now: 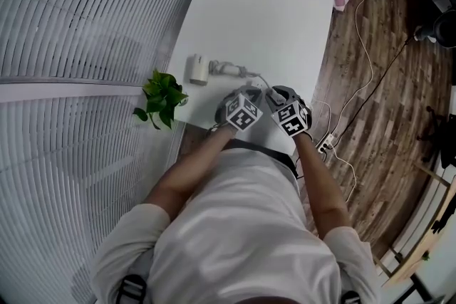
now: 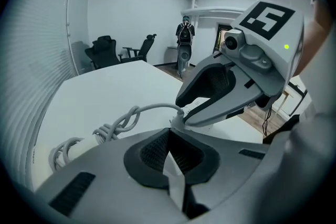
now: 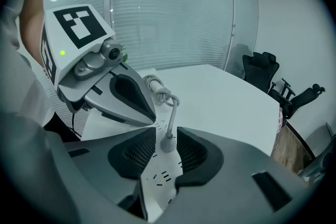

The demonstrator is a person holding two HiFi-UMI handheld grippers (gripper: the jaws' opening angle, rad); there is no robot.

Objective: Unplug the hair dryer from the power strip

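A white hair dryer (image 1: 197, 69) lies on the white table (image 1: 256, 18). Its grey cord (image 1: 231, 70) runs to a plug (image 3: 167, 144) seated in a white power strip (image 3: 157, 186) near the front edge. My right gripper (image 3: 166, 129) is open, its pads either side of the plug without pressing it. Its marker cube (image 1: 291, 117) shows in the head view. Just left of it, my left gripper (image 2: 168, 132) hangs over the strip, its fingertips meeting. A white sliver shows behind them. The cord's knotted coil (image 2: 118, 123) and the dryer's handle (image 2: 84, 144) lie beyond.
A small green plant (image 1: 162, 97) stands at the table's left front corner, against a wall of blinds. On the wooden floor to the right lie thin cables and another strip (image 1: 326, 146). Black office chairs (image 2: 105, 50) stand past the far end.
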